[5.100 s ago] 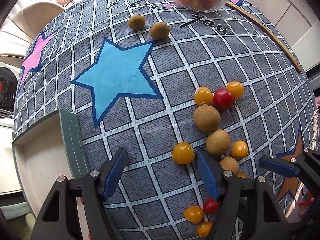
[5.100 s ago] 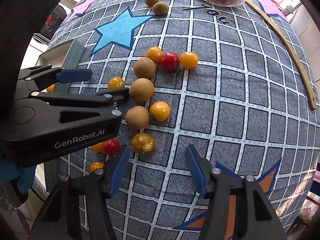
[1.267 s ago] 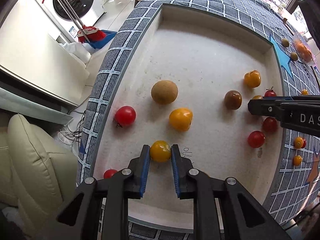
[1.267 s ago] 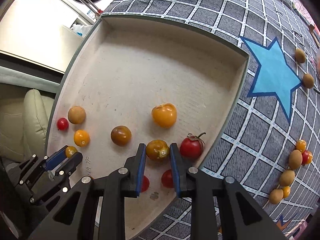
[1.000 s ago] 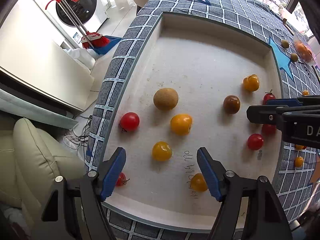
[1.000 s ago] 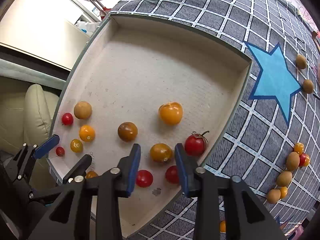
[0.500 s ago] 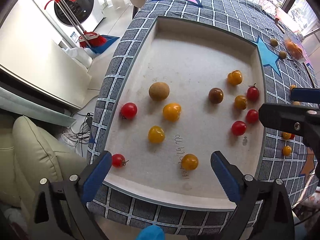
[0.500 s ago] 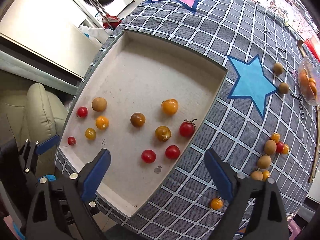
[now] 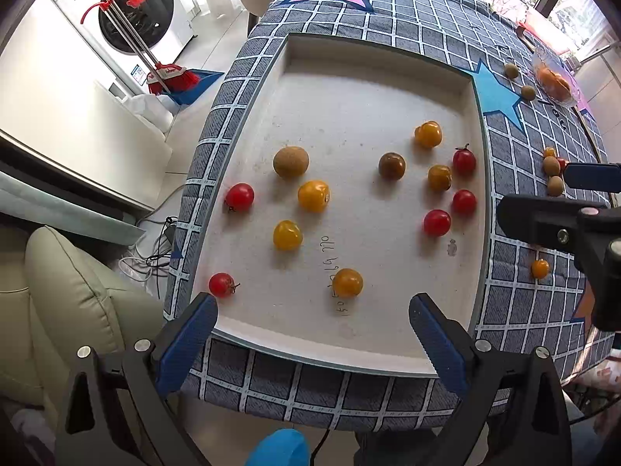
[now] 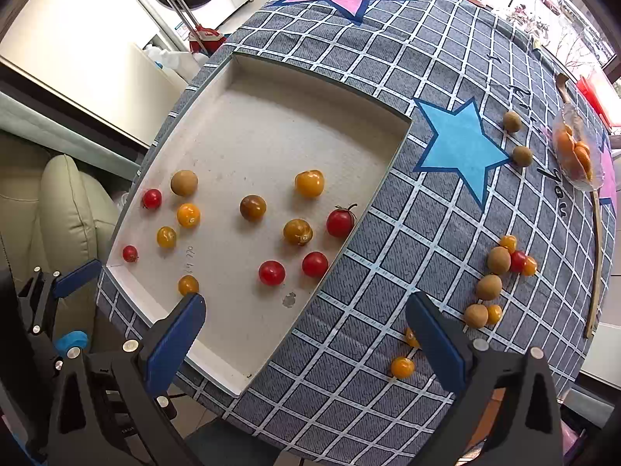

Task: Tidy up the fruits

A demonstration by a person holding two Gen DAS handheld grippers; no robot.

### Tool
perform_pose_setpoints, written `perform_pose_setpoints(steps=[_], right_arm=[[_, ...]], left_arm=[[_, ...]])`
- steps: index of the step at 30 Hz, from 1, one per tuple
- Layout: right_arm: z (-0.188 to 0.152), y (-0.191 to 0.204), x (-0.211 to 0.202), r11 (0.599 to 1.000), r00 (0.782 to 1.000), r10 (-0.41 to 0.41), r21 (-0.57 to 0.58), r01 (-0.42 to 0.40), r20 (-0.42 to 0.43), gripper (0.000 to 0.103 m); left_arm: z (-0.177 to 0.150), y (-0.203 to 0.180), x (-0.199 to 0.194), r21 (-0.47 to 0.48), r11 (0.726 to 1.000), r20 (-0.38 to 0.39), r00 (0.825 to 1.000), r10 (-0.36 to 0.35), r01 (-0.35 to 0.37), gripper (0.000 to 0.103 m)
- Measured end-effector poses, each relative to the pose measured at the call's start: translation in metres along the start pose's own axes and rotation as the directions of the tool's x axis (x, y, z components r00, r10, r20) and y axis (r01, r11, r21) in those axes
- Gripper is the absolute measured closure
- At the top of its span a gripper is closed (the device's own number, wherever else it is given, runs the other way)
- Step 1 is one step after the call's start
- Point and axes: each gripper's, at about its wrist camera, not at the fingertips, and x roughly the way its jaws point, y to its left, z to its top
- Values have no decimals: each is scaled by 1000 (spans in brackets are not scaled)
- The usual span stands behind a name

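Observation:
A shallow white tray [image 9: 372, 89] [image 10: 271, 89] lies on the checked tablecloth and holds several cherry tomatoes, red and yellow, and a brown longan [image 9: 290, 161] [image 10: 184, 182]. The yellow tomato [image 9: 287, 235] lies free in the tray's near left part. The dark yellow tomato [image 10: 297, 232] lies free by a red one [image 10: 340, 222]. My left gripper [image 9: 312, 330] is open and empty, high above the tray's near edge. My right gripper [image 10: 306, 334] is open and empty above the tray's right edge. More longans [image 10: 498, 259] and tomatoes [image 10: 402, 367] lie on the cloth to the right.
A glass bowl of orange fruit [image 10: 576, 155] and two longans [image 10: 522, 155] sit at the far right, beside a thin wooden stick [image 10: 595, 256]. A beige chair [image 9: 77, 291] stands left of the table. The right gripper's body [image 9: 562, 225] shows at the left view's right edge.
Both grippers opened, let go of their tomatoes in the tray, and rose up and back. The tray now looks smaller in both views.

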Motion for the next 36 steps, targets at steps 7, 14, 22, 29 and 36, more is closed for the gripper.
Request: perform_pose_setpoints(steps=[7, 14, 22, 29, 36], right_arm=[[-5, -2, -4, 1000, 1000, -2, 25, 1, 7, 0], [-12, -4, -7, 999, 1000, -12, 40, 11, 17, 0], [-14, -8, -11, 999, 1000, -13, 49, 11, 26, 0], [-15, -8, -11, 999, 1000, -12, 48, 11, 25, 0], [-16, -7, -10, 999, 1000, -13, 47, 12, 24, 0]], left_arm=[[-4, -9, -7, 41, 999, -12, 1000, 9, -9, 3], [-4, -17, -13, 71, 997, -15, 1000, 16, -15, 3], [-3, -24, -14, 99, 995, -18, 1000, 21, -20, 3], [-2, -27, -14, 103, 994, -22, 999, 25, -22, 3], [-3, -29, -13, 106, 994, -28, 999, 27, -24, 3]])
